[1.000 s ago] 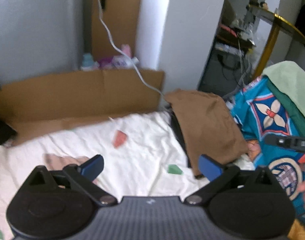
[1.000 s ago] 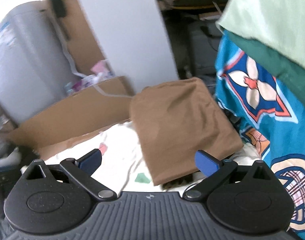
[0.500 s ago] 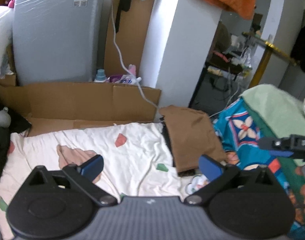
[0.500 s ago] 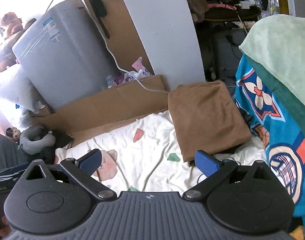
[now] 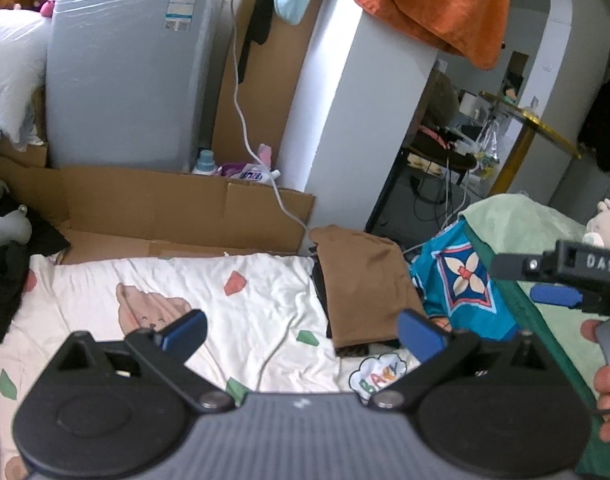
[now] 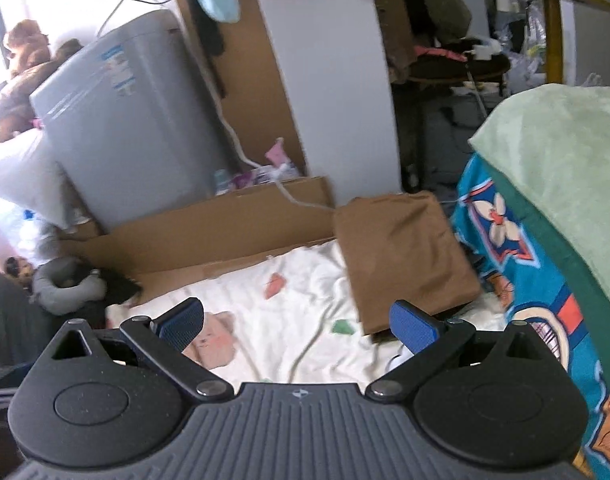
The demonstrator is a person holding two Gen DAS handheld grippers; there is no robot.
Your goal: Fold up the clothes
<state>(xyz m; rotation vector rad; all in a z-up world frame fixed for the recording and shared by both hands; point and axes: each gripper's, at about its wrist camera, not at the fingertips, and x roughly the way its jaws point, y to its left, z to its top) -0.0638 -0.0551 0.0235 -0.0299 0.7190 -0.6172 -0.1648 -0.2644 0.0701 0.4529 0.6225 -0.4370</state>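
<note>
While both tools hang above the bed with nothing between their fingers, the step in hand looks like a pause between garments. The left gripper [image 5: 301, 334] stands wide, empty; the right gripper [image 6: 297, 324] likewise (its side also shows at the far right of the left view). Ahead of them lies the white sheet [image 5: 241, 300], bare of clothes. At its far right edge rests the brown garment [image 5: 365, 284], already folded to a flat, neat rectangle on something dark. Beside it hangs a teal patterned cloth [image 5: 461, 280] under a green pile [image 6: 565, 168]. The next move probably calls for fetching an unfolded piece and spreading it flat on the sheet.
</note>
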